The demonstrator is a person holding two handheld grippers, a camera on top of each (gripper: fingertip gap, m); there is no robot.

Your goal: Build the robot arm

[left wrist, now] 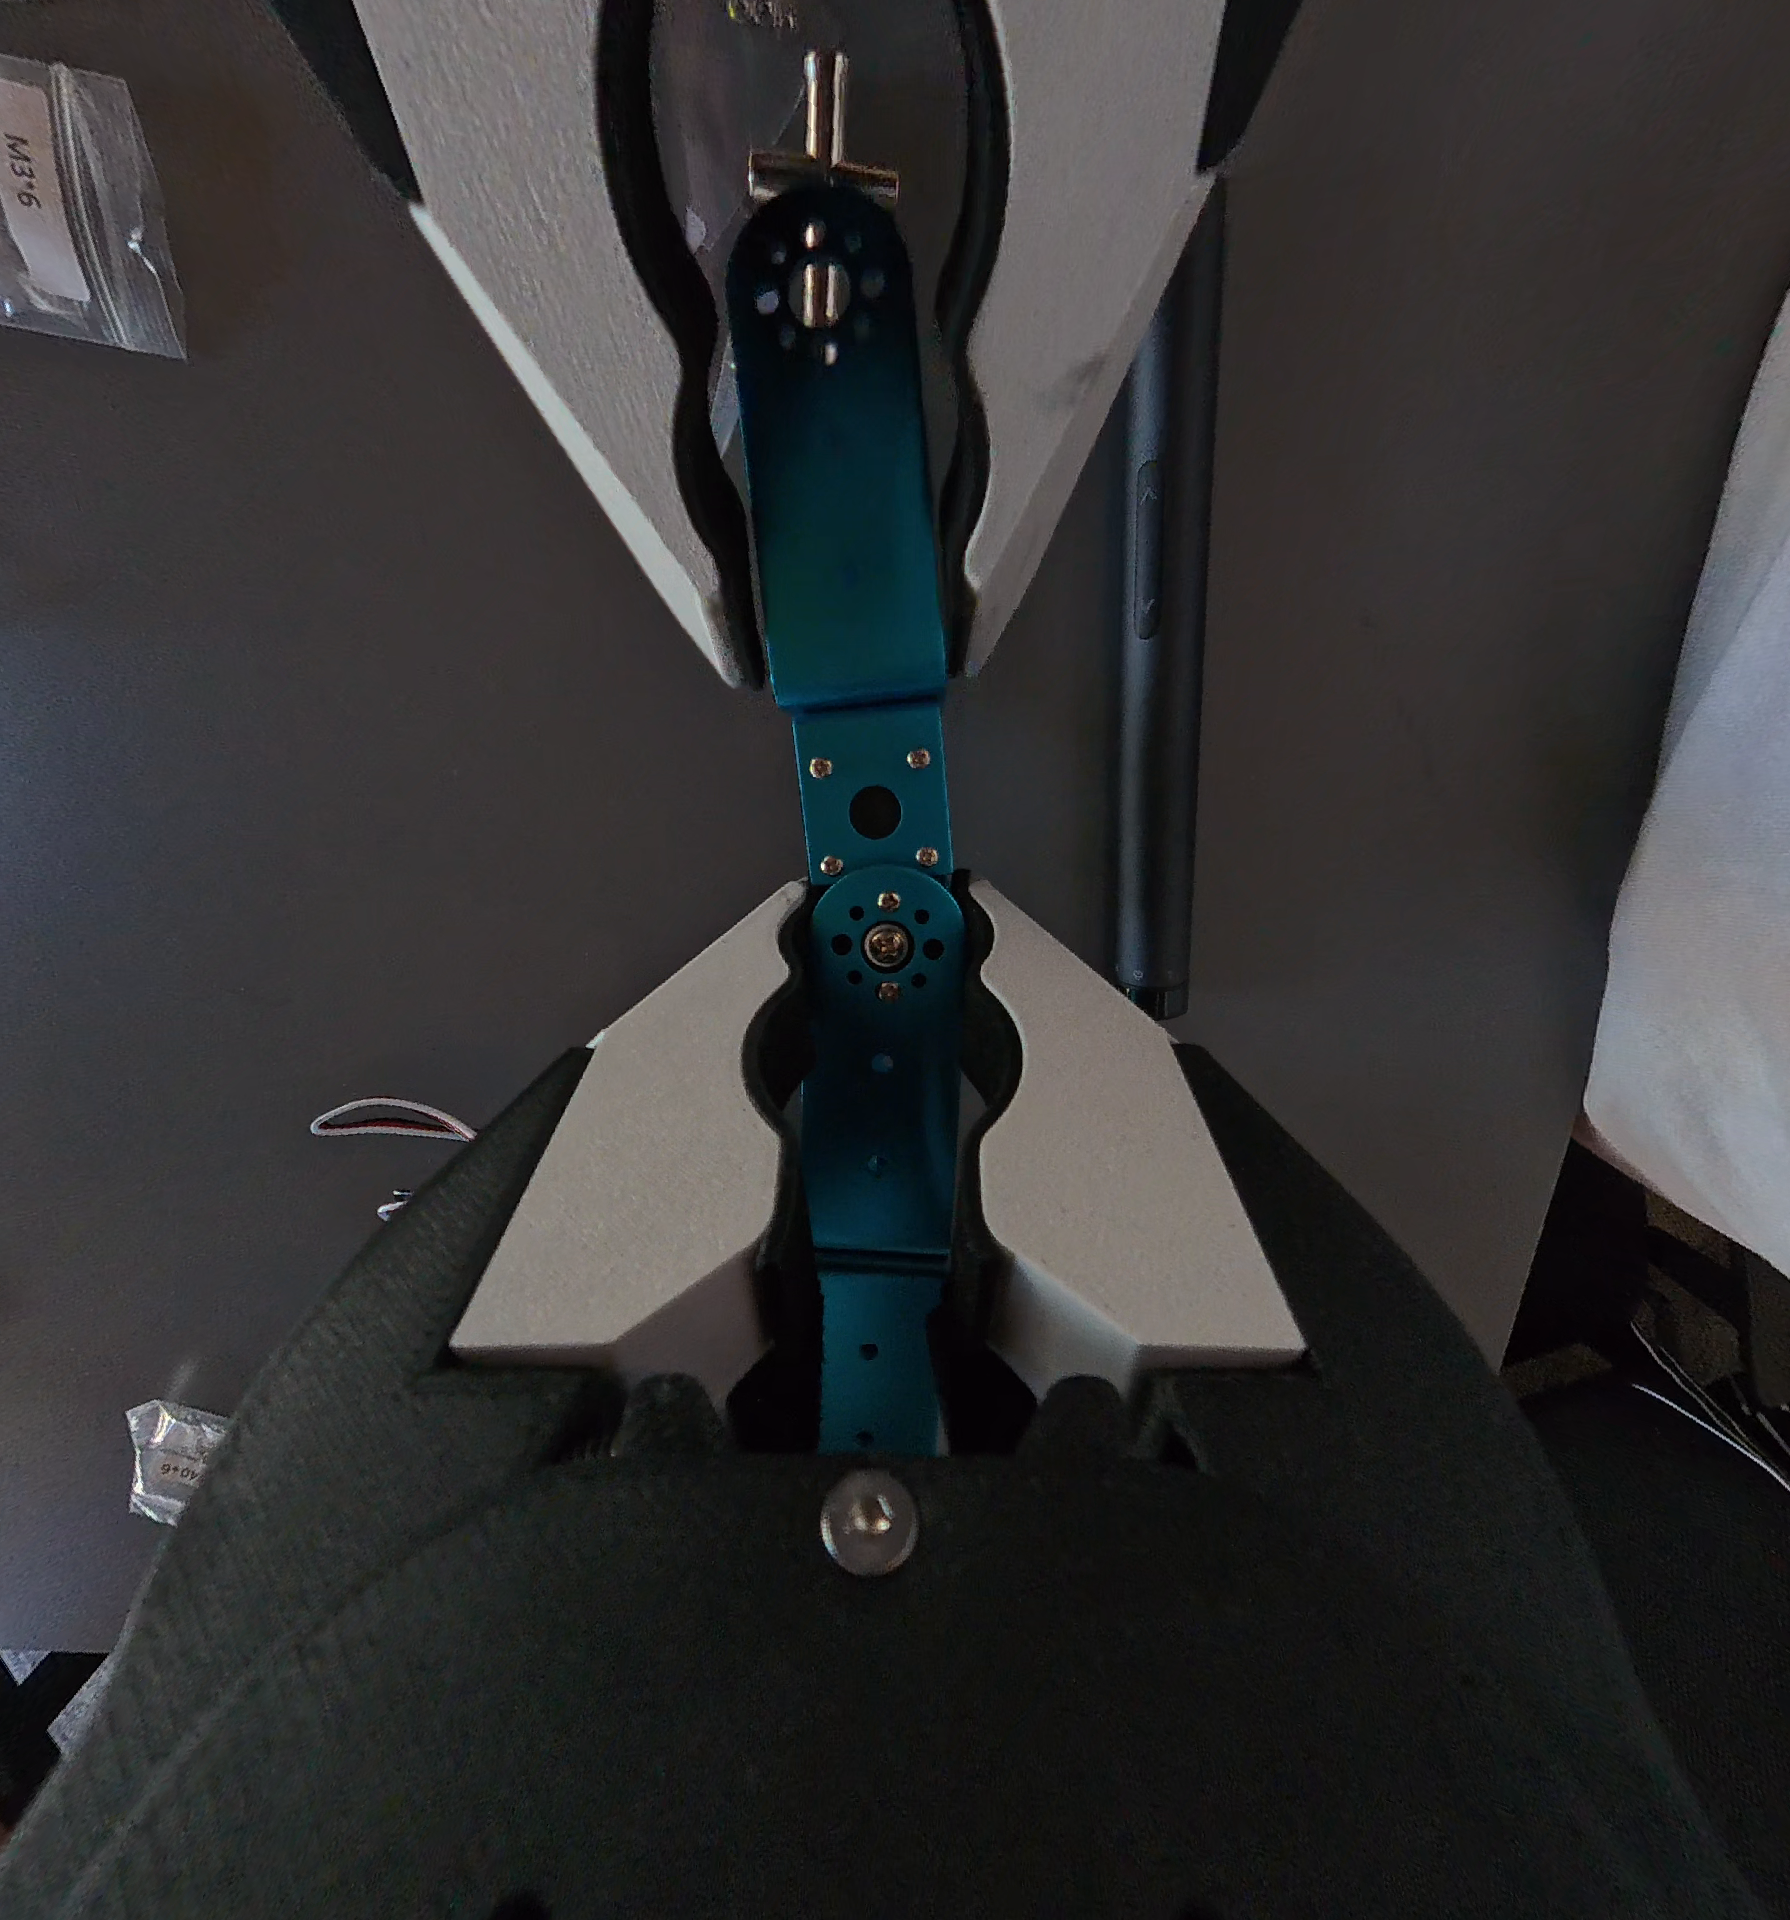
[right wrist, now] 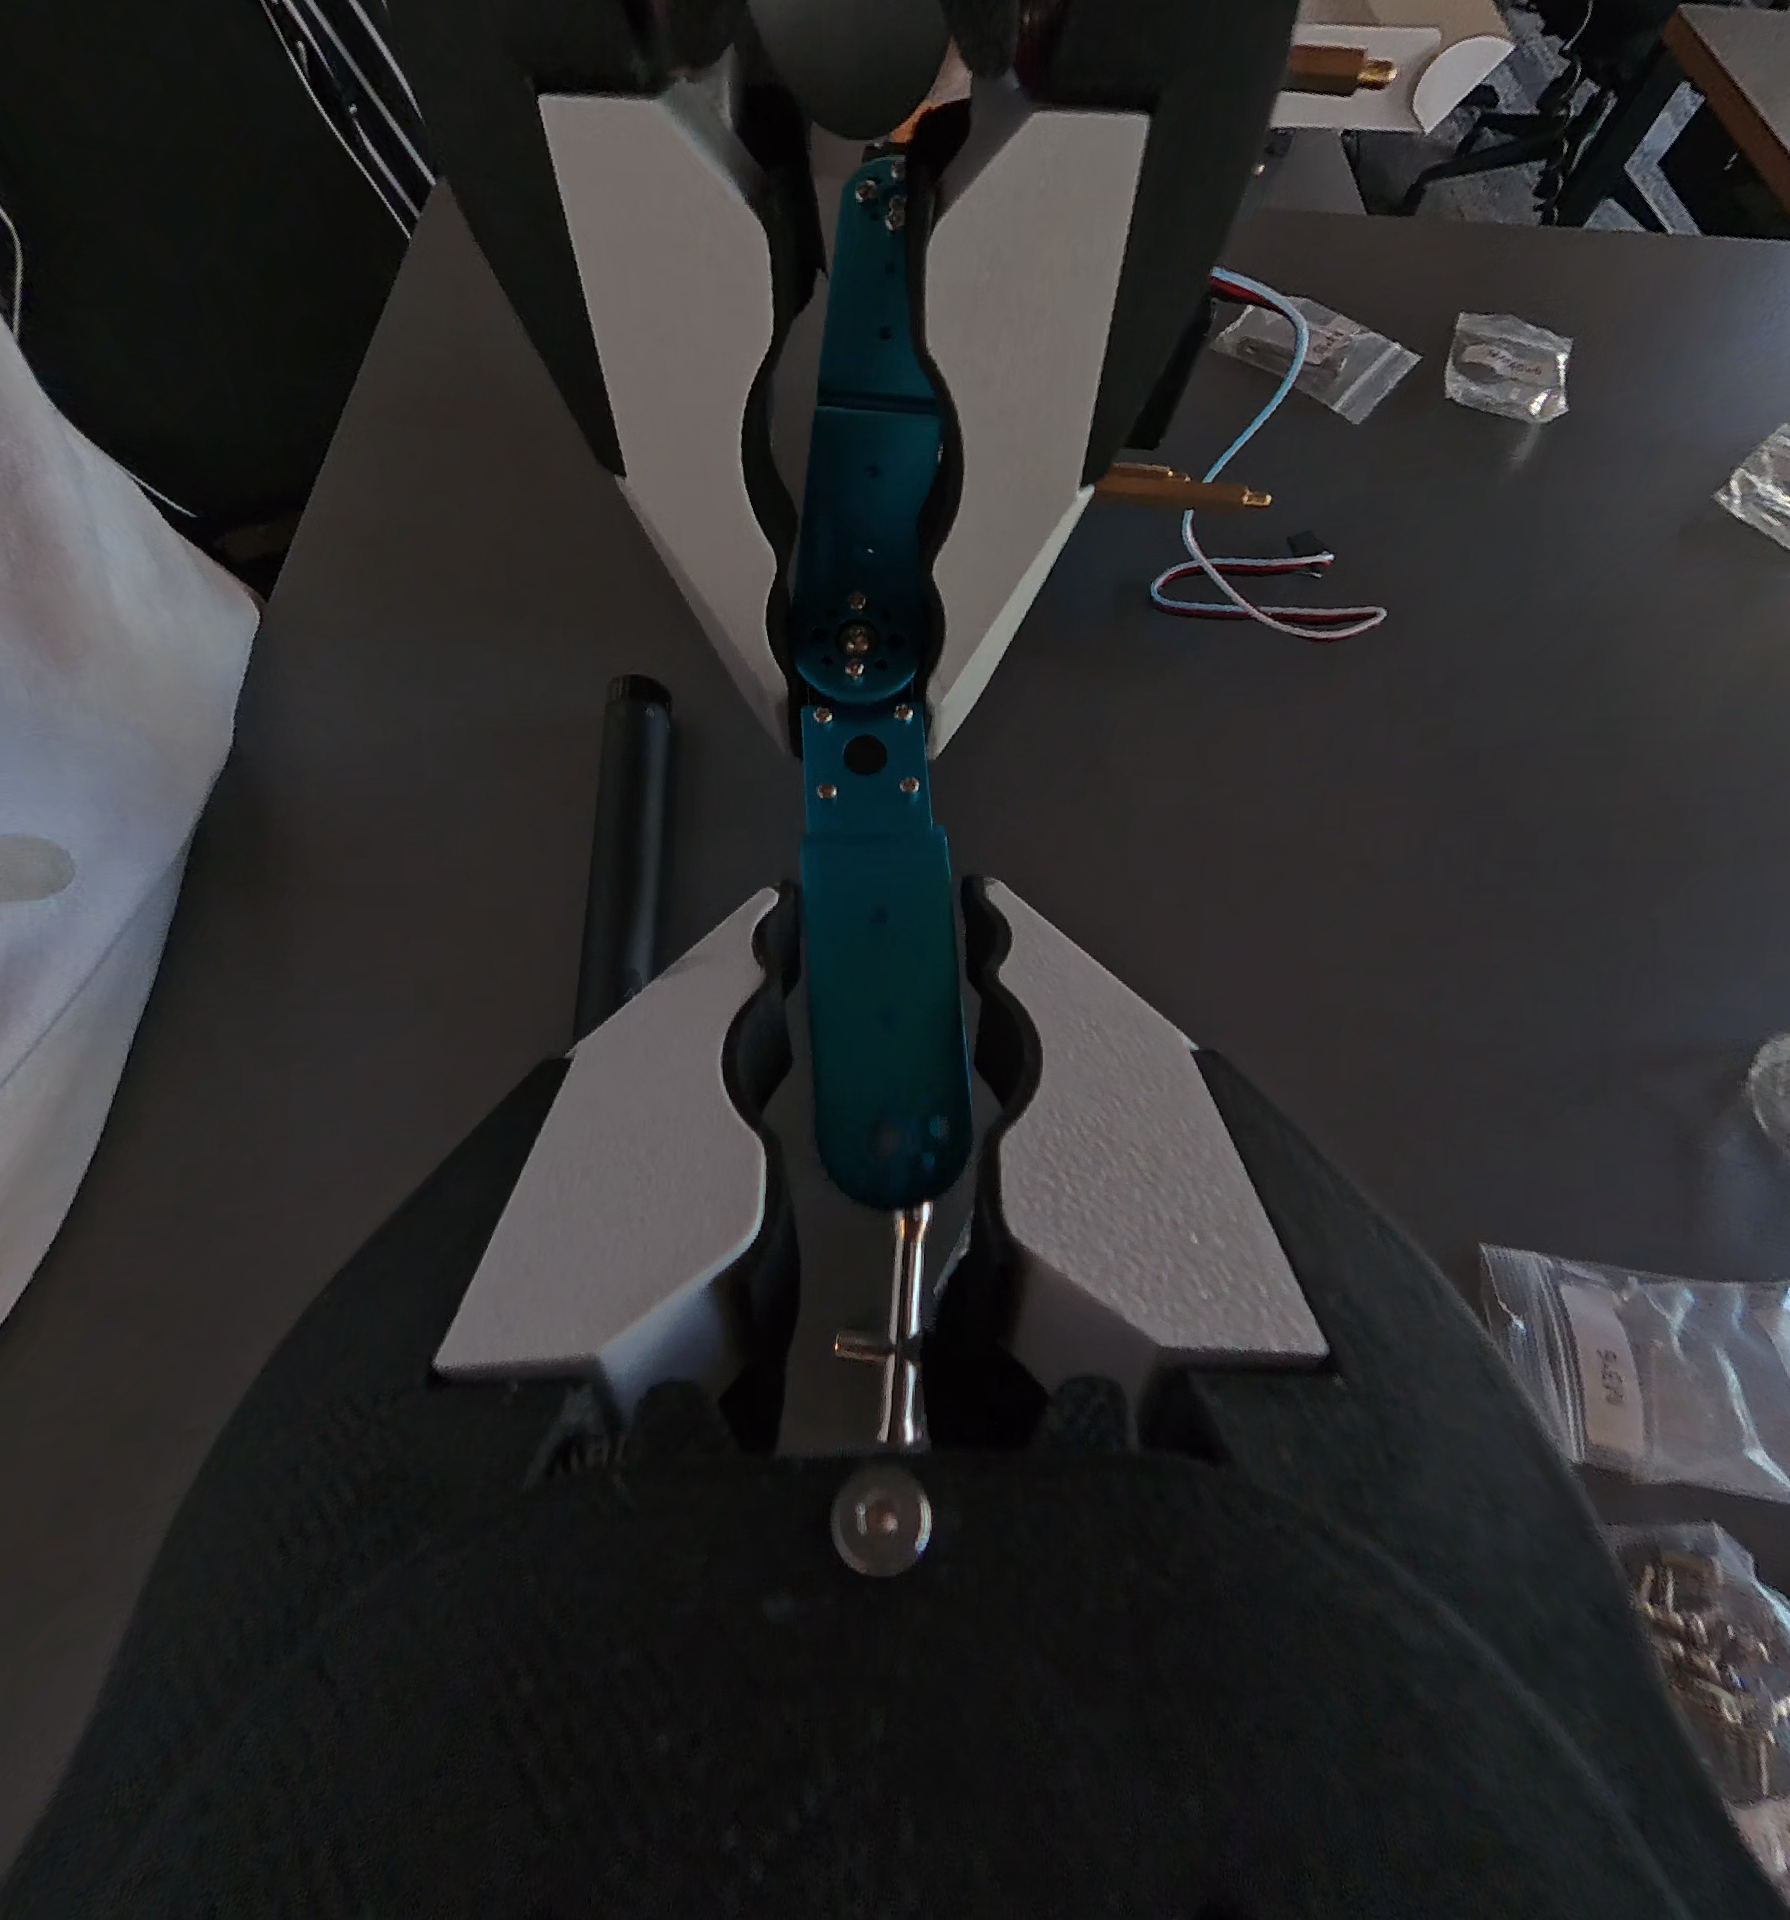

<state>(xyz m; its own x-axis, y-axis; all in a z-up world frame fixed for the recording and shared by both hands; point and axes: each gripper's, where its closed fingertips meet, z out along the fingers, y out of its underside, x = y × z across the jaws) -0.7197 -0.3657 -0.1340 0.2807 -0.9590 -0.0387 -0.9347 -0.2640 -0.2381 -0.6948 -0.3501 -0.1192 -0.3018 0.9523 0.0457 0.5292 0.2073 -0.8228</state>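
Observation:
A blue metal bracket assembly (left wrist: 870,810) spans between my two grippers, which face each other above a grey table (left wrist: 351,623). My left gripper (left wrist: 886,904) is shut on its near arm, whose round end carries a screw (left wrist: 886,940). My right gripper (left wrist: 855,665) comes in from the top and is shut on the other arm. In the right wrist view my right gripper (right wrist: 875,904) grips the blue arm (right wrist: 880,1039), and the left gripper (right wrist: 860,717) holds the far arm. A silver T-shaped metal piece (right wrist: 906,1340) sits between the right jaws, behind the arm's round end; it also shows in the left wrist view (left wrist: 823,135).
A black pen-shaped tool (left wrist: 1161,623) lies on the table beside the grippers (right wrist: 626,831). Clear bags of small parts (left wrist: 29,208) (right wrist: 1649,1382), loose wires (right wrist: 1255,582) and brass standoffs (right wrist: 1182,483) lie around. A person's white garment (left wrist: 1753,727) is at the table's edge. My left and right fingertips are right by each other.

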